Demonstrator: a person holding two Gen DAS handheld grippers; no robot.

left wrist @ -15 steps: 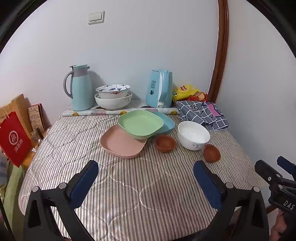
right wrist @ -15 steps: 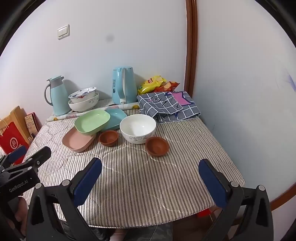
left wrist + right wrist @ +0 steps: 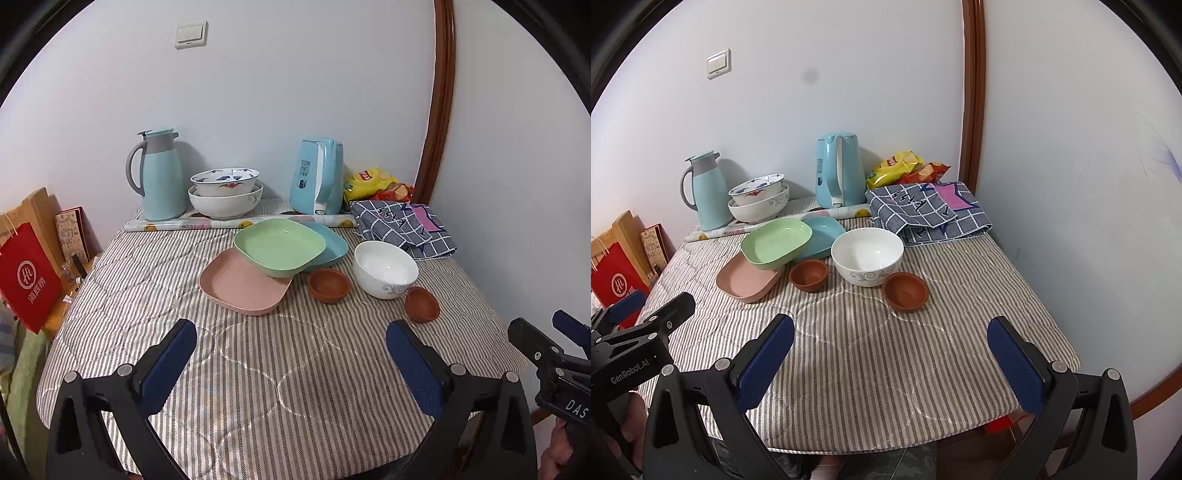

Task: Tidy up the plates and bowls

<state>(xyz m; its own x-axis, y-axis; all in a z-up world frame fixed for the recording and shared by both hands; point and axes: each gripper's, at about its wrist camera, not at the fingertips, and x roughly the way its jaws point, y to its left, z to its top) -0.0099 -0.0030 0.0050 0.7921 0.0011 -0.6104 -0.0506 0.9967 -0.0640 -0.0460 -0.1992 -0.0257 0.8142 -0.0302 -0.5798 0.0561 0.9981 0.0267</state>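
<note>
On the striped table (image 3: 258, 369) a green plate (image 3: 279, 246) rests tilted on a pink plate (image 3: 242, 282) and a blue plate (image 3: 332, 243). A white bowl (image 3: 385, 268) stands to the right, with two small brown bowls (image 3: 329, 285) (image 3: 422, 304) beside it. Two larger bowls (image 3: 225, 192) are stacked at the back. My left gripper (image 3: 291, 347) is open and empty above the near table. My right gripper (image 3: 892, 343) is open and empty, near the closer brown bowl (image 3: 905, 291). The right wrist view also shows the white bowl (image 3: 867, 255) and the green plate (image 3: 775, 242).
A blue thermos (image 3: 159, 173), a blue kettle (image 3: 317, 175), a rolled sheet (image 3: 236, 223), snack bags (image 3: 373, 182) and a folded checked cloth (image 3: 402, 227) lie along the back. Walls close the back and right. A red bag (image 3: 29, 277) stands off the left edge.
Both views have shifted very slightly; the dishes have not moved and both grippers stay open.
</note>
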